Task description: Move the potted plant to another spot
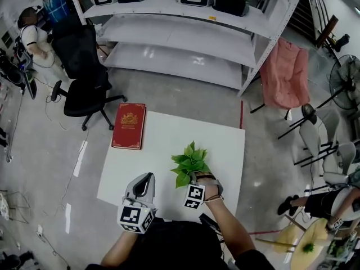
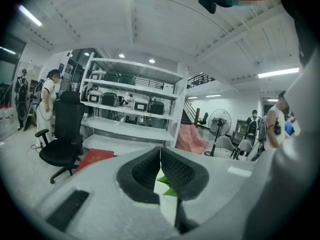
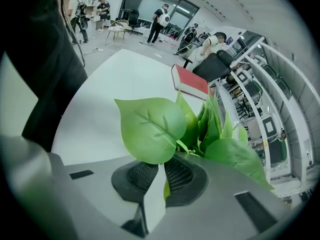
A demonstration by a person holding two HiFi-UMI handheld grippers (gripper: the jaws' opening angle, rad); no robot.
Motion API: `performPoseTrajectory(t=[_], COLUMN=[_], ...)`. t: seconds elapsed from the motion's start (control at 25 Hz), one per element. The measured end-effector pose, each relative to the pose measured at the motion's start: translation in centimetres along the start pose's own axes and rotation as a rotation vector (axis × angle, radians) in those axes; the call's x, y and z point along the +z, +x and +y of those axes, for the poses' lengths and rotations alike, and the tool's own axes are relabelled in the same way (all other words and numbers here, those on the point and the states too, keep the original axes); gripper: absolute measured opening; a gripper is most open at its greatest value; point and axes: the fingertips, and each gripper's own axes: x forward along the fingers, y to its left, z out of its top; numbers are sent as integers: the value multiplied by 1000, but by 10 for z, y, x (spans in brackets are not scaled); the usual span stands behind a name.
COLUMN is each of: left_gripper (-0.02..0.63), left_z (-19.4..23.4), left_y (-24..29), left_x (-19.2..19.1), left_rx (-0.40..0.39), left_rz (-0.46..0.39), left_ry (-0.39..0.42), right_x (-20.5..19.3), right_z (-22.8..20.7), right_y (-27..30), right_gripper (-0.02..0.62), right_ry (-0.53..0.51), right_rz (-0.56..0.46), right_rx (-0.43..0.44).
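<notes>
The potted plant (image 1: 188,161) shows as a bunch of green leaves on the right half of the white table (image 1: 169,134); its pot is hidden. My right gripper (image 1: 198,177) is right at the plant's near side, jaws closed. In the right gripper view the leaves (image 3: 155,129) rise straight out of the right gripper (image 3: 165,163), and a green sliver sits in the narrow slit between the pads. My left gripper (image 1: 148,176) rests to the plant's left, apart from it. Its tips (image 2: 160,151) meet with nothing held, and a bit of leaf (image 2: 167,186) shows beyond them.
A red book (image 1: 129,126) lies at the table's far left corner. A black office chair (image 1: 84,89) stands past that corner, with a white shelf rack (image 1: 185,38) behind. To the right are a chair draped in pink cloth (image 1: 284,75) and a fan (image 1: 349,77).
</notes>
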Motion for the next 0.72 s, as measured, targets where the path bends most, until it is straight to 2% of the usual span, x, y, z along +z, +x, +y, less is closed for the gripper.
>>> performPoseTrajectory(t=[0.44, 0.72], left_gripper=[18, 18], left_z=[66, 91], left_y=[27, 42], left_x=[21, 21], left_rx=[-44, -67], left_rz=[-19, -1], left_ry=[1, -13], right_x=[28, 38], right_z=[-24, -41], right_y=[6, 17], right_gripper=[16, 17], right_ry=[62, 87], right_rz=[37, 47], right_rx=[-19, -23])
